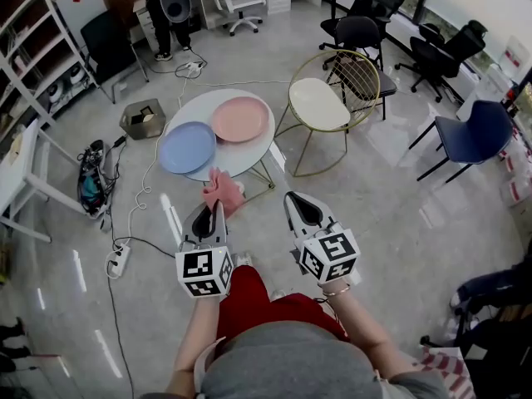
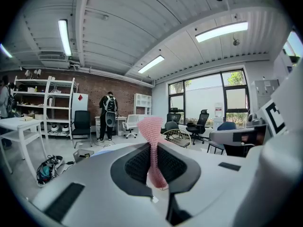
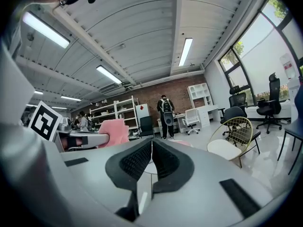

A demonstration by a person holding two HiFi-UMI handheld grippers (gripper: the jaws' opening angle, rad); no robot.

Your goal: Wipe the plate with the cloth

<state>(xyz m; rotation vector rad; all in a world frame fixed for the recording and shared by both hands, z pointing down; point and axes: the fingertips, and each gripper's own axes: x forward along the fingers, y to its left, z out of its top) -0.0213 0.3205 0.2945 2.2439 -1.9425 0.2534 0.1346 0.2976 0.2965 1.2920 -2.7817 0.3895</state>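
Head view: the left gripper [image 1: 218,208], its cube carrying black-and-white square markers, is clamped on a pink cloth [image 1: 223,189] near the edge of a round white table [image 1: 245,155] bearing a blue plate [image 1: 186,147] and a pink plate [image 1: 240,119]; the right gripper [image 1: 290,198] is alongside. Left gripper view: the waffle-textured cloth stands pinched between the jaws, flaring above them. Right gripper view: jaws pressed together, holding nothing.

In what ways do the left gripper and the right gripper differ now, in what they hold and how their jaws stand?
The left gripper is shut on the pink mesh cloth, while the right gripper is shut on nothing. The left gripper's jaws are kept slightly apart by the cloth; the right gripper's jaws meet along a thin line. Both are grey, and each carries a black-and-white marker cube.
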